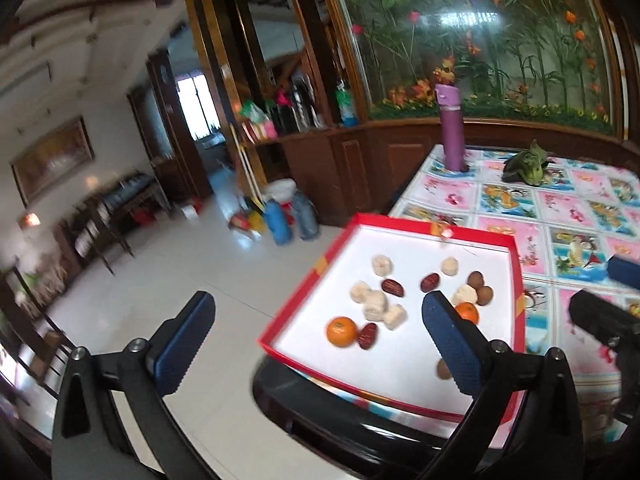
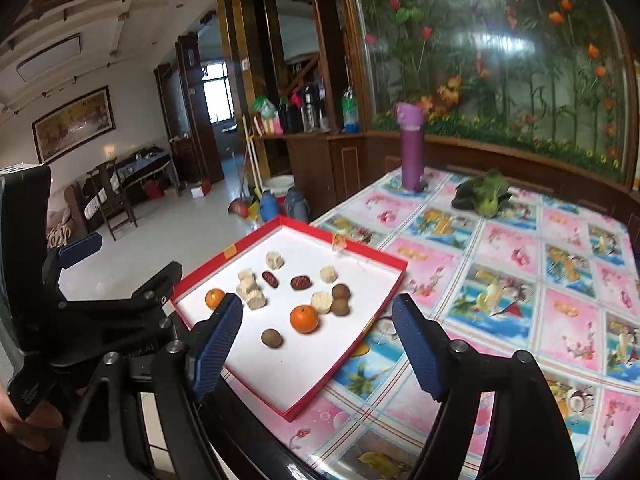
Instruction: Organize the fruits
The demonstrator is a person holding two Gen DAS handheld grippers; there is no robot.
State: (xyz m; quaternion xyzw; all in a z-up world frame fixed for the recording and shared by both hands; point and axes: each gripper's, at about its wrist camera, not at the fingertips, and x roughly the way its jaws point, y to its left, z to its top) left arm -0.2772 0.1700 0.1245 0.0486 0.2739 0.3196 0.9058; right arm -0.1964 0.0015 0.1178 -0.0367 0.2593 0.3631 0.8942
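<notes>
1. Red cardboard tray with a white floor sits at the corner of the table, right in front of both tools and a bit below them.
2. Left gripper has its two blue pads wide apart with nothing between them (just floor and the tray edge show in the gap).
3. Right gripper is open too, and its blue pads hold nothing. The tray's near side shows between them.
4. Two round orange tangerines lie in the tray. One is just ahead of the right gripper, and the other peeks out beside its left pad.
5. Three small round brown fruits are there as well: one nearest the right gripper, and two touching each other a little farther off.
6. Dark red wrinkly dates and pale bumpy chunks lie farther back in the tray.
7. Beyond the tray, the table wears a shiny cloth with pink and blue picture squares.
8. Far ahead stand a tall purple bottle and, to its right, a leafy green vegetable.
</notes>
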